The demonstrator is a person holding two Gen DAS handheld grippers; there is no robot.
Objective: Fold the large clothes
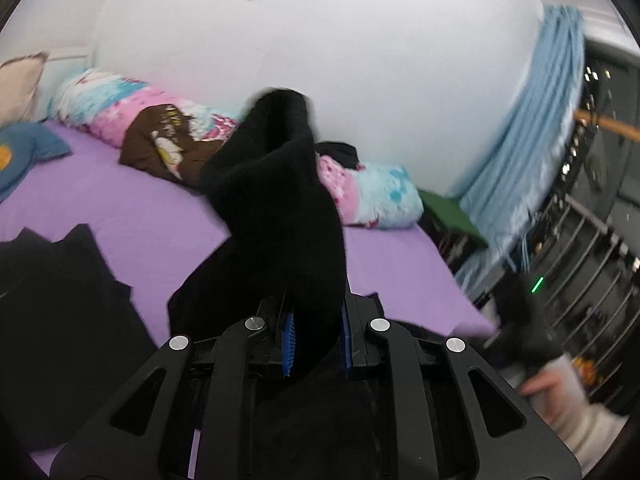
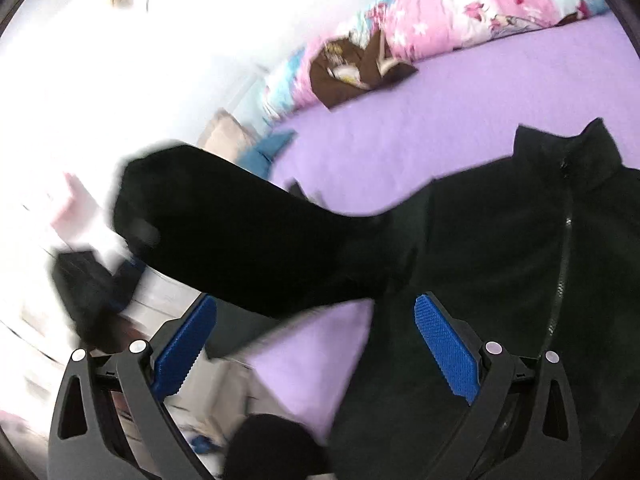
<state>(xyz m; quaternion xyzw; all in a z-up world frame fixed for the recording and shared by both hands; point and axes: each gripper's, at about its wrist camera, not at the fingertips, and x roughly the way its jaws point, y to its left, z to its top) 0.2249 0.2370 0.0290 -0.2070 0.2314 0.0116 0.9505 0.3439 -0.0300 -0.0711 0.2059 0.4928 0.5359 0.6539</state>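
A black zip-up fleece jacket [image 2: 500,248] lies on a purple bed sheet [image 2: 400,140]. My left gripper [image 1: 318,340] is shut on the jacket's black sleeve [image 1: 280,184], which stands up in front of the camera. In the right wrist view that sleeve [image 2: 248,232] stretches up and to the left, lifted off the bed. My right gripper [image 2: 316,344] is open and empty, its blue pads [image 2: 446,344] wide apart above the jacket's lower edge. Another part of the jacket [image 1: 60,320] lies flat at the left in the left wrist view.
A rolled pink and blue blanket [image 1: 160,108] and a brown garment [image 1: 160,148] lie along the white wall. A blue pillow [image 1: 24,152] lies at the far left. A light blue curtain [image 1: 532,152] and dark metal railings [image 1: 592,260] stand past the bed's right edge.
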